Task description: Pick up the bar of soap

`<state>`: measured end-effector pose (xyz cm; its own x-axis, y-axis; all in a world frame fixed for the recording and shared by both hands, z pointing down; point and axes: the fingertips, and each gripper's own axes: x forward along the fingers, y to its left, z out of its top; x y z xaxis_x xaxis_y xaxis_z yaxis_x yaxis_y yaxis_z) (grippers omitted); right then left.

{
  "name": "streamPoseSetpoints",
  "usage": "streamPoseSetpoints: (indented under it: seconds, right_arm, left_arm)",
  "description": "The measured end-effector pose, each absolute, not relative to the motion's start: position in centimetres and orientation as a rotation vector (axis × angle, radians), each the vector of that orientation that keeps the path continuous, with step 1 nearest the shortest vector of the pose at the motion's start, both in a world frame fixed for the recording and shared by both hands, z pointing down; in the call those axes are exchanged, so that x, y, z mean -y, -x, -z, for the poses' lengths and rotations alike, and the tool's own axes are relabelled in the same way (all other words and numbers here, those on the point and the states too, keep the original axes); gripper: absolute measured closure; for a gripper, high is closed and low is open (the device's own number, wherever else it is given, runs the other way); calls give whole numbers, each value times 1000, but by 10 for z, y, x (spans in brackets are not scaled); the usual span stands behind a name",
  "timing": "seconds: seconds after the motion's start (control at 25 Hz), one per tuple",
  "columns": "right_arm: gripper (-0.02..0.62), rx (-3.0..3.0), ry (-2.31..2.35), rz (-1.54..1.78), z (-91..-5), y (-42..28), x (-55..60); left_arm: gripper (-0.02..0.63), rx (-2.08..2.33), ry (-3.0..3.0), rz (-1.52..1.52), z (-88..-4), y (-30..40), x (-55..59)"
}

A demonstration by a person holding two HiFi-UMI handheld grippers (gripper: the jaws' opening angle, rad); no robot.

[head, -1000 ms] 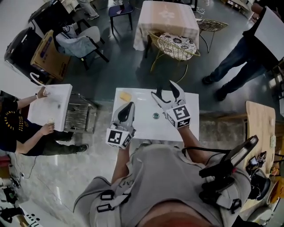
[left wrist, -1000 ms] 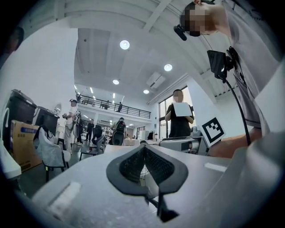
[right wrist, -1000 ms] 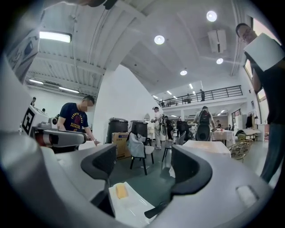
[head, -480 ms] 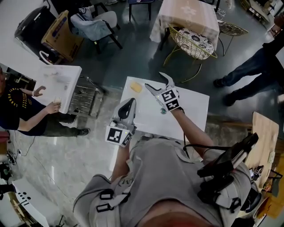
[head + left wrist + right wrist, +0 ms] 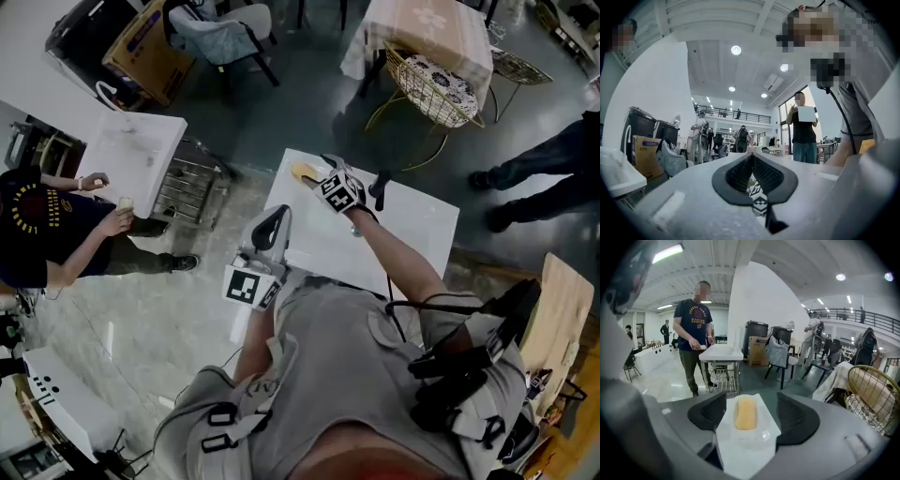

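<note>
The yellow bar of soap lies at the far left corner of the white table. In the right gripper view the soap sits on the white surface between the two dark pads, touching neither. My right gripper is open and tilted down at it; its jaws have just been closing a little around the soap. Near the table's left front edge my left gripper points level. Its pads meet at the tips with nothing between them.
A drain sits mid-table. A person stands at a white side table to the left, a metal rack beside it. A wire chair and a cloth-covered table stand beyond; another person is at right.
My right gripper has come down and gone to the far left corner of the table, so the soap now lies between its jaws. The left gripper has shifted only a little.
</note>
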<state>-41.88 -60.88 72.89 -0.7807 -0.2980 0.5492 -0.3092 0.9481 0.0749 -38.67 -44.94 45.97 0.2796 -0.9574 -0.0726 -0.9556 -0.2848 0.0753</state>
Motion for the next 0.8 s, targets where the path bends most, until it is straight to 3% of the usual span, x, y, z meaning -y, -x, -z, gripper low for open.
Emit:
streamPoseSetpoints:
  seconds: [0.32,0.8]
  right_arm:
    - [287,2357,-327,-51,-812,449,616]
    - [304,2326,-277,-79,-839,472,615]
  left_arm:
    - [612,1907,-2411,100,-478,414,439]
    - [612,1931,-2360,75,-491,441,439]
